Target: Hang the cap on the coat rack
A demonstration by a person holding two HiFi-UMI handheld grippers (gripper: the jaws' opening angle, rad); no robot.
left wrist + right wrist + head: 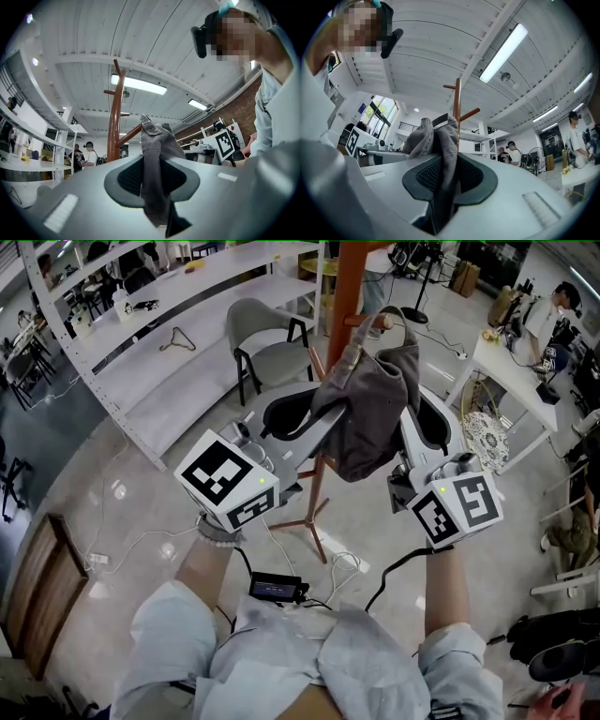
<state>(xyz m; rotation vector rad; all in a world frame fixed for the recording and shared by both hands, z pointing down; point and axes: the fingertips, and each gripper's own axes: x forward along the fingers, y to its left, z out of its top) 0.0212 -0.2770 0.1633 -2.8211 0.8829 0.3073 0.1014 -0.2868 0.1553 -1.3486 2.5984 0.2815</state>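
The left tool (298, 418) is pinching the left edge of the cap (370, 404), w/ its two jaws pressed on the cloth. The cap is up in the air between both tools. It's right in front of the coat rack (349, 277) and just under a short peg (372, 322). The right tool (424, 423) is pinching the right edge the same way.

I think the cap is light and very soft. It sags and folds in the middle, so it would flop if one side let go. It's cloth, so it prob. won't slip much and won't break. Holding both edges looks good to me, b/c that keeps it spread. The little strap (147, 124) at the top looks like the best bit to slip over the peg.

The head view shows the cap's whole shape, both tools at once, and the rack's feet (317, 535) on the floor. It can't show the grip up close. The left tool's view does: gray cloth squeezed between the dark pads (127, 178), w/ the pole behind. The right tool's view shows that pinch from the other side, plus the rack's top pegs under a long ceiling light (504, 49).
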